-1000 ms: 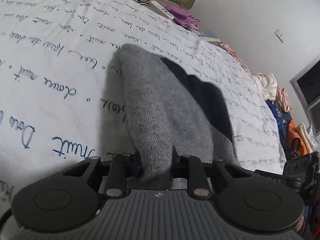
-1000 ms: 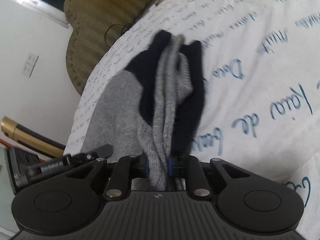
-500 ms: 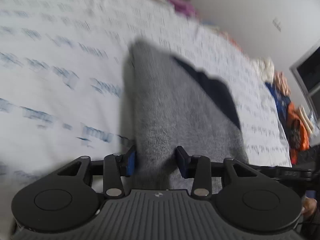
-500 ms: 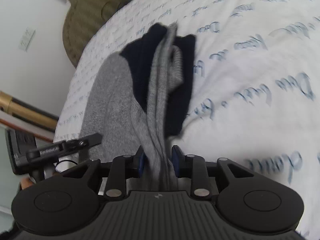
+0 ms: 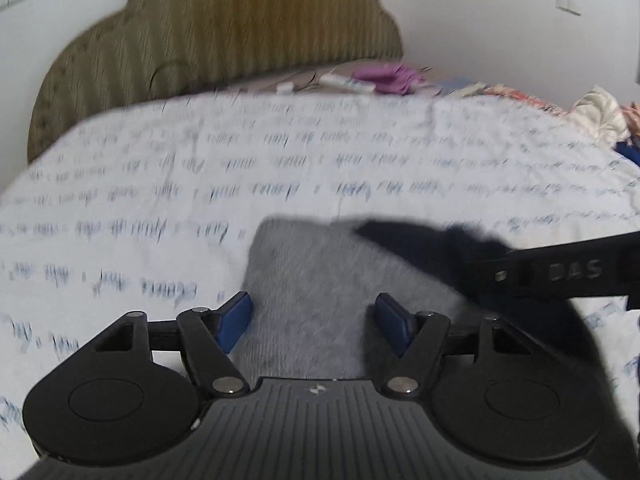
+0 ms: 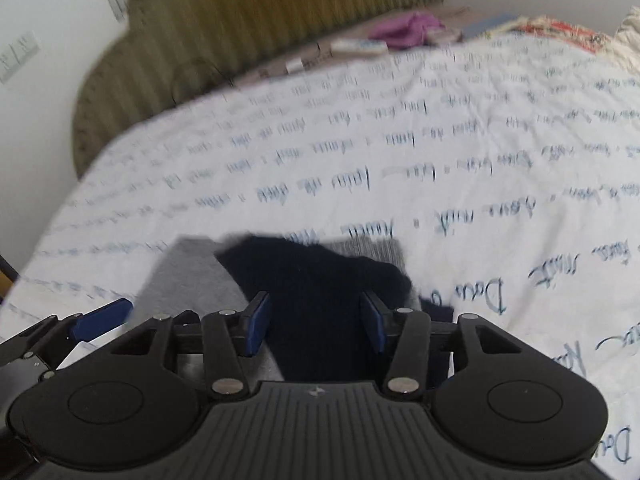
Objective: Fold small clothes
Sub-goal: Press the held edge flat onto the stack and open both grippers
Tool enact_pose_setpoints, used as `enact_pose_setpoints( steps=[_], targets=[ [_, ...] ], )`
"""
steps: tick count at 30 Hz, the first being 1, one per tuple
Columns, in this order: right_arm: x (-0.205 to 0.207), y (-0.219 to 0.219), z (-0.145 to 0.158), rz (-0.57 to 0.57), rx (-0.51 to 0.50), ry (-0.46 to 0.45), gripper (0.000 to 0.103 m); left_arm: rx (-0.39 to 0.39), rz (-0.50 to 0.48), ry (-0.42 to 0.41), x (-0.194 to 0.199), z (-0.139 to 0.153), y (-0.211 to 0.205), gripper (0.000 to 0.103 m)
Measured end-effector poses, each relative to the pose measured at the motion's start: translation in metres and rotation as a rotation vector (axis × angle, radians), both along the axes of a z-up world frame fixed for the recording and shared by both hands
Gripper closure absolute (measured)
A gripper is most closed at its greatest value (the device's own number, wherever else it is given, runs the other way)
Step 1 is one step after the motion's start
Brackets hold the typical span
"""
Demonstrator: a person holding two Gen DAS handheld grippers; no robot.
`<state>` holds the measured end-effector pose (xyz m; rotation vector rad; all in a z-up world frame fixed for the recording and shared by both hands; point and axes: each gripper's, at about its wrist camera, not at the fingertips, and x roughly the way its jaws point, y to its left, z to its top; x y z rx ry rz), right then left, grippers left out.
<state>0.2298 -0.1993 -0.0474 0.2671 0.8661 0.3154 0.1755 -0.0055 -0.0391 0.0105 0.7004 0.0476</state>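
Observation:
A grey and dark navy sock [image 5: 320, 280] lies flat on the white bedsheet [image 5: 280, 160] with blue script. My left gripper [image 5: 314, 322] is open, its blue pads on either side of the grey part, nothing held. In the right wrist view the sock's navy part [image 6: 316, 292] lies between the pads of my open right gripper [image 6: 316, 326], grey [image 6: 188, 276] to its left. The right gripper's finger [image 5: 560, 272] crosses the left view's right side, and a left pad [image 6: 102, 318] shows at the right view's lower left.
An olive striped headboard [image 5: 224, 40] stands at the far end of the bed. A purple cloth [image 5: 384, 76] and small items lie near it. A pile of clothes [image 5: 600, 116] sits at the far right edge. White walls stand behind.
Both grippers have opened and let go of the sock, which now lies flat on the sheet. Both cameras have swung up toward the headboard.

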Motion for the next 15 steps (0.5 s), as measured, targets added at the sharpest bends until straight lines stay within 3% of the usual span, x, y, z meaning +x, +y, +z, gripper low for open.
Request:
enact_pose_setpoints(
  steps=[3,10,12,15],
  targets=[
    [-0.008,-0.002,-0.009,0.001,0.027,-0.02,0.055,-0.047,0.019,-0.012,-0.007,-0.004,0.014,0.023],
    [-0.015,0.005,-0.005,0.027,-0.005,-0.038,0.054,-0.044,0.039,0.015,-0.006,0.003,0.013,0.02],
    [-0.019,0.006,-0.006,0.04,-0.011,-0.054,0.048,-0.057,0.05,0.029,-0.007,0.002,0.016,0.018],
    [-0.031,0.01,-0.006,0.06,-0.029,-0.086,0.046,-0.068,0.061,0.039,-0.008,0.001,0.017,0.015]
  ],
)
